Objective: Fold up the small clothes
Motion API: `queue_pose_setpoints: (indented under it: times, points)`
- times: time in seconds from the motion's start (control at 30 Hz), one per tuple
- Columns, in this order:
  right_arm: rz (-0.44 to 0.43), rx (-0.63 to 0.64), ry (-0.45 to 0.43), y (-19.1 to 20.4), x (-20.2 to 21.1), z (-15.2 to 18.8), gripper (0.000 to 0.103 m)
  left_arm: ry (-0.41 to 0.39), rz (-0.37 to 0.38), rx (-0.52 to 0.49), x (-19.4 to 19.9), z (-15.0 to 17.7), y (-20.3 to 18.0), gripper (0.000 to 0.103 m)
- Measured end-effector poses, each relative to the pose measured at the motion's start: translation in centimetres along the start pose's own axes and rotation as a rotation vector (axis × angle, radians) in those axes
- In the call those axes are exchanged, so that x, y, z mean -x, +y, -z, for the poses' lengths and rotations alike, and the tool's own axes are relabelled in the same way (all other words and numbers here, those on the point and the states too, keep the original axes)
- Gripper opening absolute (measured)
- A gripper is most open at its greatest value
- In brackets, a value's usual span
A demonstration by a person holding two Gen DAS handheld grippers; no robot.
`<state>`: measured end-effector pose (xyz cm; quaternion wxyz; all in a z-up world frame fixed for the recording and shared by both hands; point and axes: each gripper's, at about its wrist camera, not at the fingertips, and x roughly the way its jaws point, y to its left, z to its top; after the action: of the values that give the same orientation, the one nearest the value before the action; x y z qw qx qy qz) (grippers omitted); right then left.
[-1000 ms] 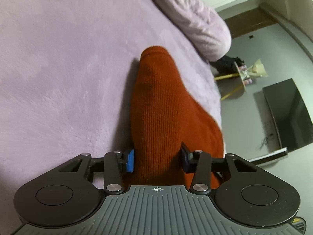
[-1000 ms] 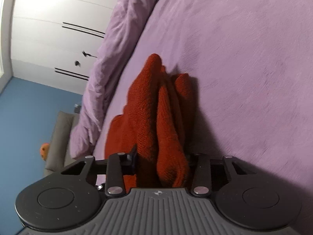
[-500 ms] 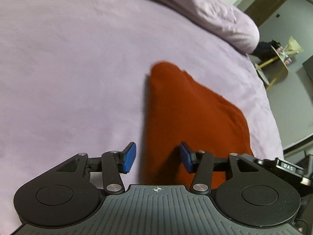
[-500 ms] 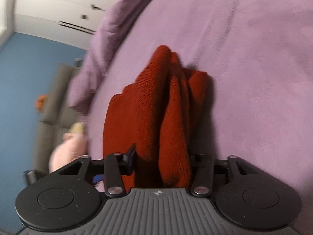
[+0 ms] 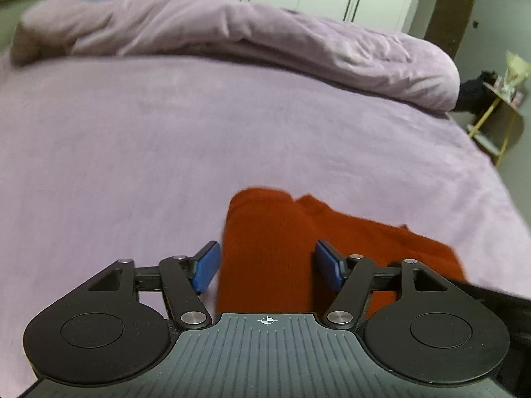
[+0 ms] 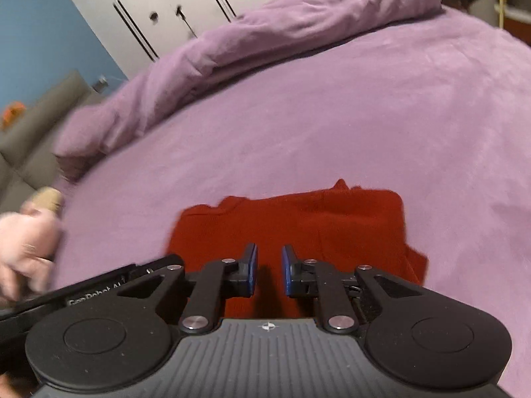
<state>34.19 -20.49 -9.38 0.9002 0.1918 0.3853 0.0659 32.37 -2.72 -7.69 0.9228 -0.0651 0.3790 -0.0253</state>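
A folded rust-red knit garment (image 5: 275,248) lies flat on the purple bedspread (image 5: 166,132). It also shows in the right wrist view (image 6: 298,222). My left gripper (image 5: 267,267) is open, its blue pads wide apart above the garment's left part, holding nothing. My right gripper (image 6: 268,270) is open with a narrow gap between its pads, above the garment's near edge, holding nothing. Part of the left gripper's body (image 6: 83,295) and the hand (image 6: 26,245) that holds it show at the left of the right wrist view.
A rolled purple duvet (image 5: 249,43) lies along the far side of the bed, also in the right wrist view (image 6: 265,36). White wardrobe doors (image 6: 166,10) stand behind. A small yellow-legged side table (image 5: 497,112) stands beyond the bed's right edge. A grey sofa (image 6: 33,126) is at far left.
Both grippers let go of the red garment and pulled back. The garment, held up before, now lies flat and folded on the bed. The left jaws opened wide.
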Motion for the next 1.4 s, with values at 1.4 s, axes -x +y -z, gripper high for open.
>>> queue_pose_setpoints:
  times: [1.4]
  points:
    - [0.179, 0.371, -0.154, 0.1, 9.9, 13.8, 0.012, 0.116, 0.062, 0.007, 9.1, 11.3, 2.7, 0.089]
